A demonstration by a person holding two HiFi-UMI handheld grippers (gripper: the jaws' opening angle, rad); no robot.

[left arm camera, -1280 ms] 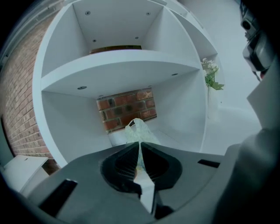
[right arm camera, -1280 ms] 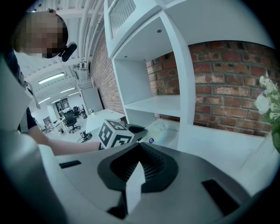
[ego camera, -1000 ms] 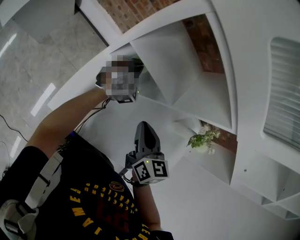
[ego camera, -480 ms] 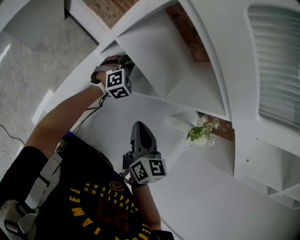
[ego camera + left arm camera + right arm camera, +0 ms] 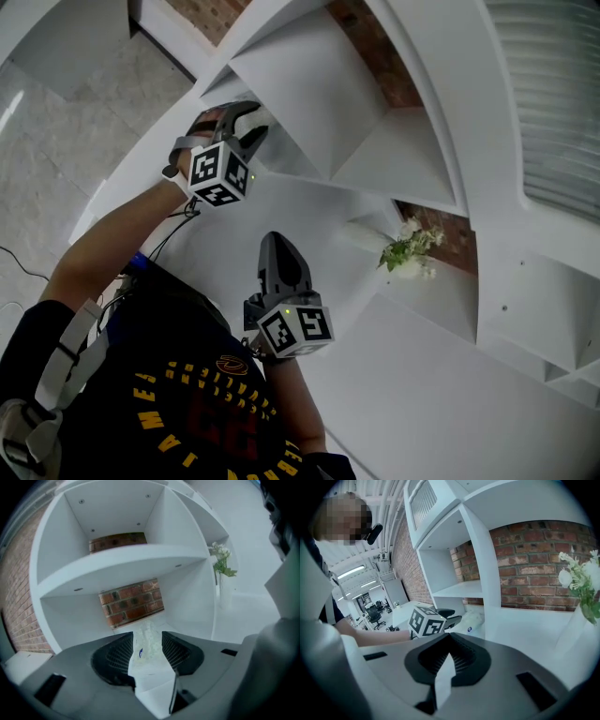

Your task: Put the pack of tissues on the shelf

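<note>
The tissues (image 5: 148, 641) lie on the floor of the lower box in the shelf (image 5: 187, 597), right between the jaws of the left gripper (image 5: 246, 127); their long side points straight away from it, toward the bricks (image 5: 131, 604); those jaws are opening, letting go; the left arm reaches far out; the right gripper (image 5: 281, 253) has its jaws pressed together, empty, low by the body; pulling straight back looks like the next move.

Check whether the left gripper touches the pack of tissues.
Cannot tell. Left gripper view: the left gripper is opening its jaws, and the pack of tissues fills the gap between them, showing neither clear space nor pressing.
</note>
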